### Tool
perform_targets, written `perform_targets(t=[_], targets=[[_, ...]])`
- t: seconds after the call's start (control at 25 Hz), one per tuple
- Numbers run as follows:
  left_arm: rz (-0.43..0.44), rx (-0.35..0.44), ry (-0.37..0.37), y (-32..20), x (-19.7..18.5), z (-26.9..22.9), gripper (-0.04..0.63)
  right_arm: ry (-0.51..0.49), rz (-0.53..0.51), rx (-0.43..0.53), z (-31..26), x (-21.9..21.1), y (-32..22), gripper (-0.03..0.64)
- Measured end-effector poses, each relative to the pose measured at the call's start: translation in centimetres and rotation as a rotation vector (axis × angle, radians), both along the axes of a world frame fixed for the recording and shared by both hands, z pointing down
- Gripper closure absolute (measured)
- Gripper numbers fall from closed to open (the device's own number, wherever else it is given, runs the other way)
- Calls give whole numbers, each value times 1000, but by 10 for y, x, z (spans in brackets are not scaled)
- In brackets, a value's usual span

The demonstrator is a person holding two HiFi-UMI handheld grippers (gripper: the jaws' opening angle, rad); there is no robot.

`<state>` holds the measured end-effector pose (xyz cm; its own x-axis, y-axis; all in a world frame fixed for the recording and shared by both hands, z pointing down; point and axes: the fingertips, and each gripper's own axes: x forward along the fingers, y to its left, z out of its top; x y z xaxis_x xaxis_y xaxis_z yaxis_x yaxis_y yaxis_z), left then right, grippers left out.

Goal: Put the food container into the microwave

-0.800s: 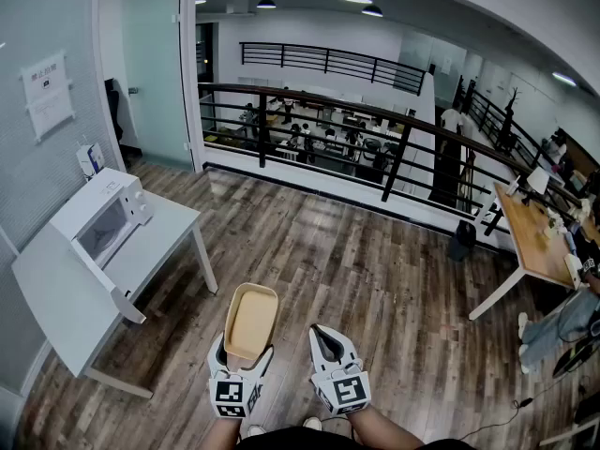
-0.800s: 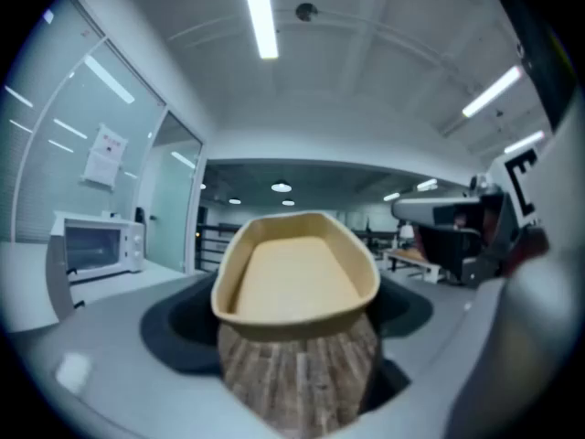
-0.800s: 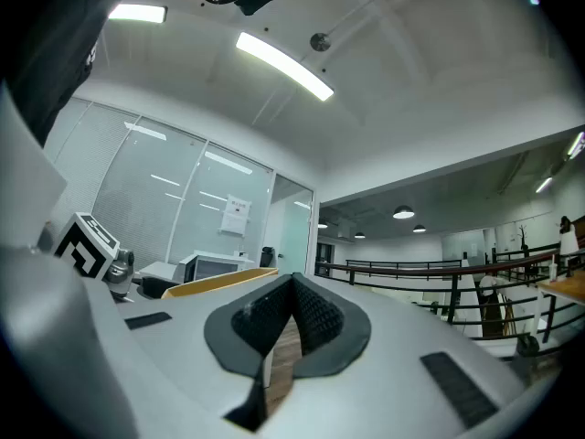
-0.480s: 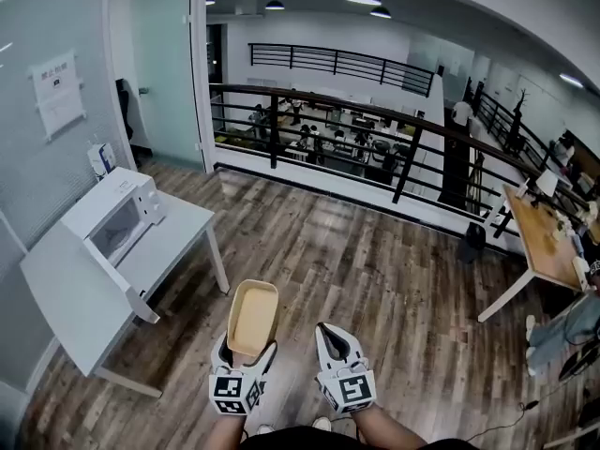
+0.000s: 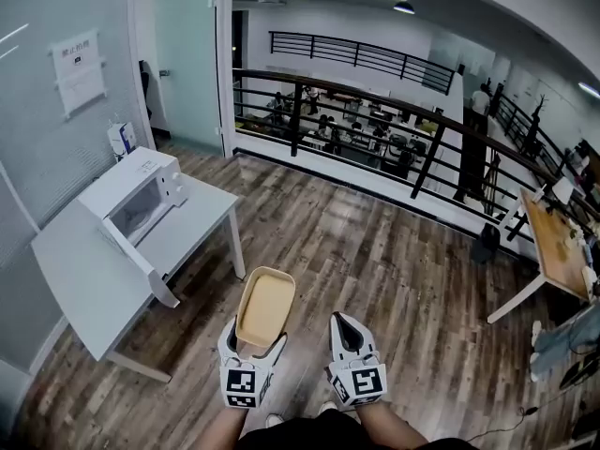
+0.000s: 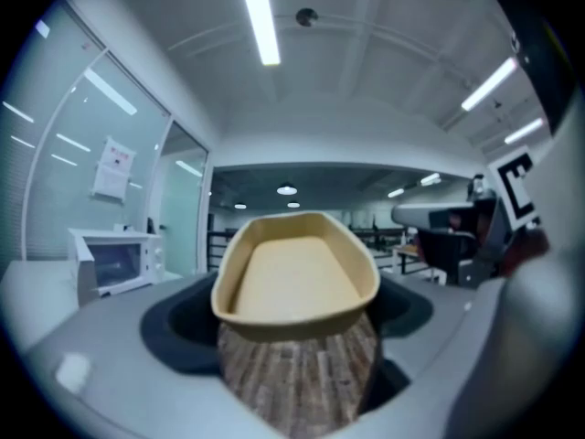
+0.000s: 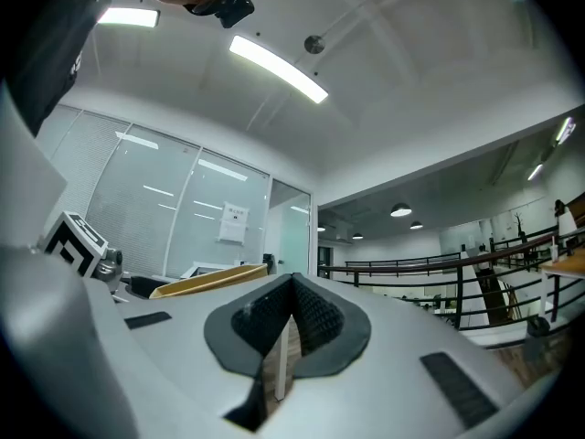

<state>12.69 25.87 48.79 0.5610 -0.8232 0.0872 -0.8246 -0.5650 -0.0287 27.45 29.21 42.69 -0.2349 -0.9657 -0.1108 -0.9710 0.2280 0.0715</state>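
Food container (image 5: 265, 306), head view: carried by left gripper (image 5: 253, 343) above the floor, well apart from the microwave (image 5: 131, 195); left gripper view: jaws clamp only its near end, so a tilt might slip it free; right gripper view: right gripper (image 7: 291, 291) pinched together, empty.

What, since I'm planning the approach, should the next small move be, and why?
Probably step toward the table at the left, keeping the container level. The left gripper is shut on it, the microwave on that table is well apart, door seemingly shut, and the right gripper, shut and empty, is free for it.
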Motion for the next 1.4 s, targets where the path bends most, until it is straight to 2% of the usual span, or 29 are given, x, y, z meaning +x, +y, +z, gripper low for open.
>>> perform_targets(t=[0.2, 0.52, 0.92, 1.4], targets=[[-8, -19, -5, -11, -5, 9, 118, 3, -42, -10, 4, -10, -17, 618], [-64, 32, -30, -71, 10, -1, 118, -6, -137, 10, 0, -6, -80, 618], [-123, 52, -38, -146, 36, -10, 118, -12, -235, 19, -5, 15, -170, 618], [-188, 26, -72, -189, 61, -5, 118, -38, -294, 10, 0, 47, -223, 618]])
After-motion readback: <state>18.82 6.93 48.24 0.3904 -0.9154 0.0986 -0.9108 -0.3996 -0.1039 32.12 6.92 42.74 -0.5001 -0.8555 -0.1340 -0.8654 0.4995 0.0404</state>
